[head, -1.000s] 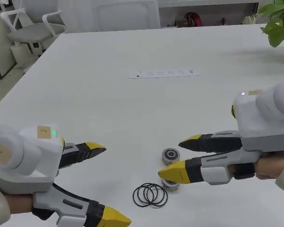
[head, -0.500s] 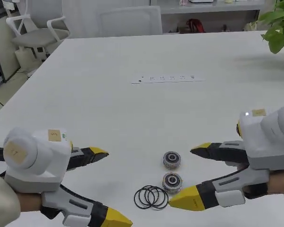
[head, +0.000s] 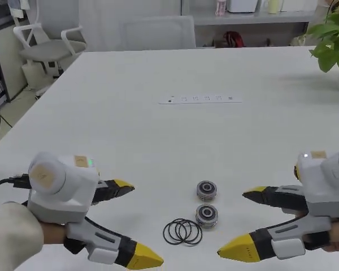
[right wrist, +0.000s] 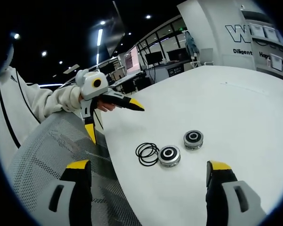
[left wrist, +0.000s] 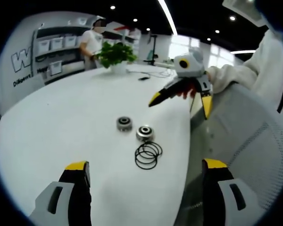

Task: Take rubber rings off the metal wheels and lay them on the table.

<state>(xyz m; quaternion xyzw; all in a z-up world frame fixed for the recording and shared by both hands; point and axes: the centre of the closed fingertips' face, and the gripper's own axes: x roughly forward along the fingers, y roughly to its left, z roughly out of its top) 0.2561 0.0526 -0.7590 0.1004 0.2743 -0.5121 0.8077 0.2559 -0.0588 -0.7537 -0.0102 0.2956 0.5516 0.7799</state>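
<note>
Here, at the left, the left gripper (head: 140,223) hovers over the white table (head: 158,141), its jaws spread wide and holding nothing. Just to its right a small heap of thin black rubber rings (head: 182,232) lies flat on the table, overlapping one another. Right beside the heap sits the nearer metal wheel (head: 207,215), with the farther metal wheel (head: 207,190) close behind it. At the right, the right gripper (head: 238,222), jaws also spread and empty, has drawn back from the nearer metal wheel, where its lower tip sat a second ago. Both wheels now stand free, so the stripping looks finished or paused; whether any ring remains on a wheel is too small to tell
</note>
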